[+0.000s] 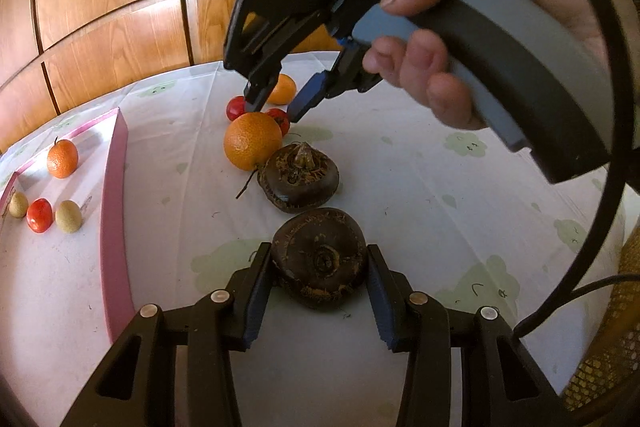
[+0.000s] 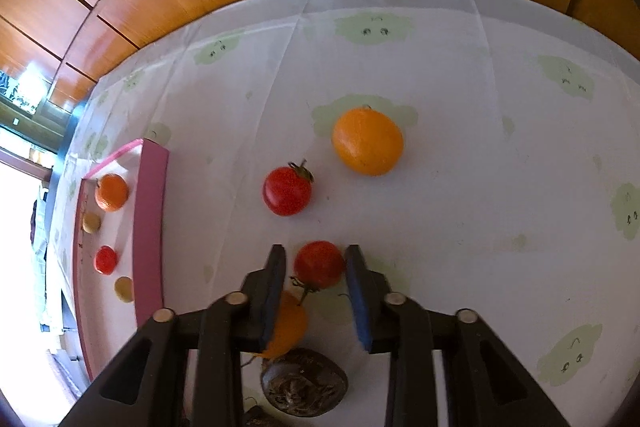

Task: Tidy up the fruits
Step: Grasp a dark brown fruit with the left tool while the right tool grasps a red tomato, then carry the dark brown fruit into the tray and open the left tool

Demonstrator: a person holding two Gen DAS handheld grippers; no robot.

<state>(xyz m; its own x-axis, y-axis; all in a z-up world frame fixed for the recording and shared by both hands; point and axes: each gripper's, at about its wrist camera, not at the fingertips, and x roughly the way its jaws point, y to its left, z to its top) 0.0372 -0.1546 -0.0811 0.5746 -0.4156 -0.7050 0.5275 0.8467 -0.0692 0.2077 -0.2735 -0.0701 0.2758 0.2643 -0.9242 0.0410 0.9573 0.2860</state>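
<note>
My left gripper (image 1: 318, 251) is shut on a dark brown water chestnut (image 1: 320, 267) lying on the white tablecloth, with a pad against each side. A second water chestnut (image 1: 298, 175) and a mandarin (image 1: 252, 145) lie just beyond it. My right gripper (image 2: 315, 251), held in a hand, points steeply down and is shut on a cherry tomato (image 2: 320, 263) that rests on the cloth. Another cherry tomato (image 2: 286, 191) and a yellow-orange fruit (image 2: 367, 141) lie farther out. A pink tray (image 1: 114, 227) on the left holds a mandarin (image 1: 62, 158), a cherry tomato (image 1: 39, 215) and two pale longans (image 1: 69, 215).
Wooden cabinet panels (image 1: 112, 7) stand behind the table's far edge. A woven yellow basket (image 1: 608, 347) shows at the right border of the left wrist view, and a black cable (image 1: 580, 287) loops past it. Bare cloth (image 2: 500, 227) lies to the right of the fruits.
</note>
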